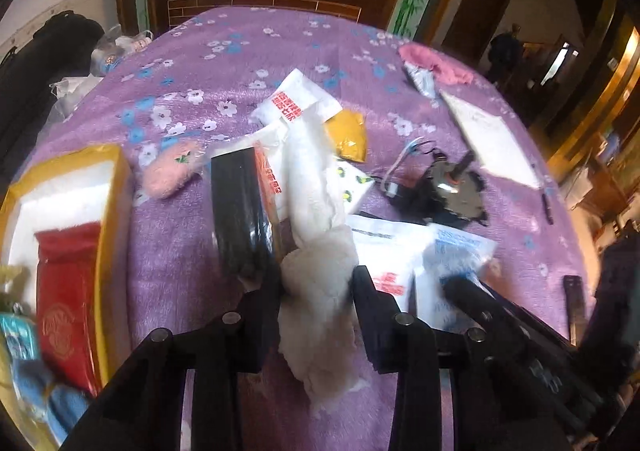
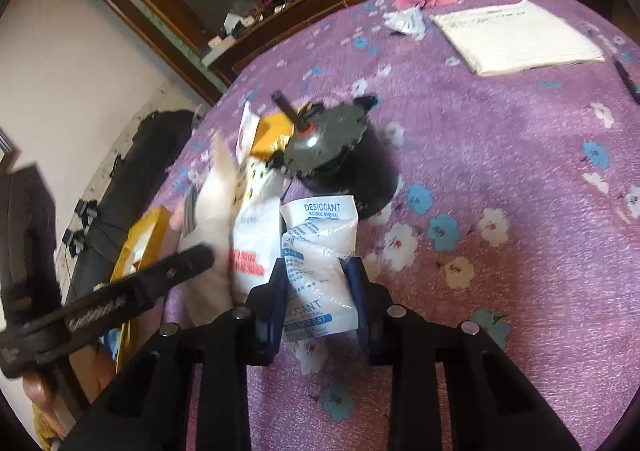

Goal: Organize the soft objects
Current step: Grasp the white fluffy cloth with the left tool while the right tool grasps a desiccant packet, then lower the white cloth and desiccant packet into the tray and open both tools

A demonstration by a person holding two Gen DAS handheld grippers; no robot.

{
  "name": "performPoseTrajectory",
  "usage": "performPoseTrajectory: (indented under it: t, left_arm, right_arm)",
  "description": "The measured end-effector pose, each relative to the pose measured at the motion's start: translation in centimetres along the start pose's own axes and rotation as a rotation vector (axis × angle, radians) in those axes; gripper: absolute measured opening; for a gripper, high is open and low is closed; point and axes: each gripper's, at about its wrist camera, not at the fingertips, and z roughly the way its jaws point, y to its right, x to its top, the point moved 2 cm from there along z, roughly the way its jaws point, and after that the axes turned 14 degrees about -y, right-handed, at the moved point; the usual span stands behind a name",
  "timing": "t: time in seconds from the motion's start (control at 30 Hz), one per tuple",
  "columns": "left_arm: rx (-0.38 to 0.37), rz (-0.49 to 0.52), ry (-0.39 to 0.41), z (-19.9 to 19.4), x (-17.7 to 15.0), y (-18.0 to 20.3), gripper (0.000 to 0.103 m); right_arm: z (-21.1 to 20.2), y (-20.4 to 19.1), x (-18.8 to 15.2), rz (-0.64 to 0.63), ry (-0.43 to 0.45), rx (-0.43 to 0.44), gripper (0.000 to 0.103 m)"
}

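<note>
Left hand-held gripper clamps a white fluffy cloth; right hand-held gripper pinches a desiccant packet. Both items lie just in front of the dark motor, on the purple floral blanket.

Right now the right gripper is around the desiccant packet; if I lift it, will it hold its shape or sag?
The desiccant packet will probably sag: it is already creased and bulging between the right gripper fingers, so the fill likely shifts. Its film looks glossy, so it may slip from a light squeeze. It looks fairly heavy for its size, being plump and full.
</note>
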Motion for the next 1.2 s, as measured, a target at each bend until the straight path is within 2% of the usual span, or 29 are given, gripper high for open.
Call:
performPoseTrajectory:
  t: [0.2, 0.33, 0.43, 0.57, 0.7, 0.83, 0.9, 0.97, 1.07, 1.2]
  left_arm:
    - [-0.16, -0.016, 0.086, -4.7, -2.8, 0.1, 0.037]
    - [-0.197, -0.021, 0.132, -8.2, -5.3, -1.0, 0.037]
    - [-0.228, -0.08, 0.177, -11.6, -7.9, -4.1, 0.037]
    - [-0.194, -0.186, 0.245, -14.9, -10.9, -9.6, 0.037]
    - [-0.167, -0.307, 0.283, -16.5, -12.6, -14.9, 0.037]
    - [-0.162, -0.358, 0.303, -16.5, -12.5, -18.1, 0.037]
    - [-0.16, -0.363, 0.3, -15.9, -11.3, -19.0, 0.037]
    - [-0.122, -0.355, 0.31, -15.4, -10.0, -19.8, 0.037]
    - [-0.049, -0.353, 0.31, -14.2, -8.3, -21.2, 0.037]
    - [-0.052, -0.388, 0.259, -11.8, -7.0, -23.7, 0.037]
  right_arm:
    - [-0.7, 0.0, -0.1, 0.004, 0.024, 0.071, 0.028]
    - [-1.3, -1.0, -0.3, -0.037, 0.046, 0.119, 0.028]
    - [-1.7, -2.4, -0.7, -0.103, 0.062, 0.146, 0.028]
    - [-2.6, -4.3, -1.5, -0.198, 0.092, 0.181, 0.028]
    - [-3.1, -5.9, -2.7, -0.221, 0.098, 0.225, 0.028]
    - [-3.0, -9.9, -3.3, -0.266, 0.065, 0.301, 0.028]
    - [-2.5, -12.8, -3.3, -0.311, 0.033, 0.327, 0.028]
    - [-1.5, -15.5, -3.2, -0.36, 0.004, 0.352, 0.028]
    - [1.4, -20.2, -3.0, -0.429, -0.062, 0.331, 0.028]
    - [6.3, -24.4, -3.0, -0.491, -0.127, 0.203, 0.028]
